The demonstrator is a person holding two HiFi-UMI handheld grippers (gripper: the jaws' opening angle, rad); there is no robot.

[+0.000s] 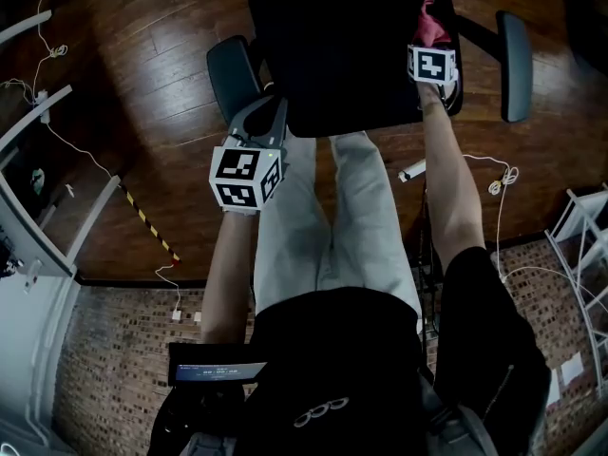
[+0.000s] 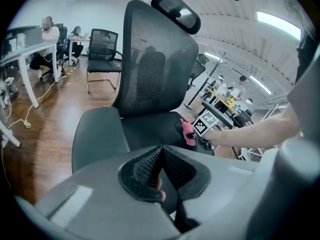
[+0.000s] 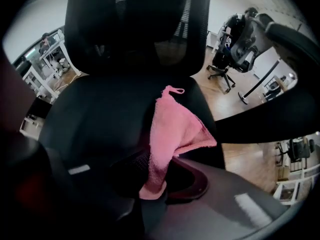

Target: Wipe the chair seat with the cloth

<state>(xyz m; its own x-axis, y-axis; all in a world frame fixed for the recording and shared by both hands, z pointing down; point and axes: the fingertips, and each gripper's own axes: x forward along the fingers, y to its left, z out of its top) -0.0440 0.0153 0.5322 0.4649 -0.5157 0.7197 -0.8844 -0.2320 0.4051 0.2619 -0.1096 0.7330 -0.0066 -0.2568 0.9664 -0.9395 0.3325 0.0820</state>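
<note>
A black office chair stands before me; its seat point(image 1: 342, 55) point(image 2: 150, 131) point(image 3: 100, 119) is dark and flat. My right gripper point(image 1: 432, 41) point(image 3: 152, 181) is shut on a pink cloth point(image 1: 430, 25) point(image 3: 172, 129) point(image 2: 187, 132), which drapes forward onto the right side of the seat. My left gripper point(image 1: 258, 122) point(image 2: 159, 176) is shut with nothing in it, hovering at the seat's front left corner beside the left armrest point(image 1: 233, 74) point(image 2: 95, 139).
The right armrest point(image 1: 515, 65) juts out at the far right. The mesh backrest point(image 2: 160, 59) rises behind the seat. White cables point(image 1: 499, 183) trail over the wooden floor. A desk point(image 2: 22, 51) and another chair point(image 2: 102, 49) stand at the left.
</note>
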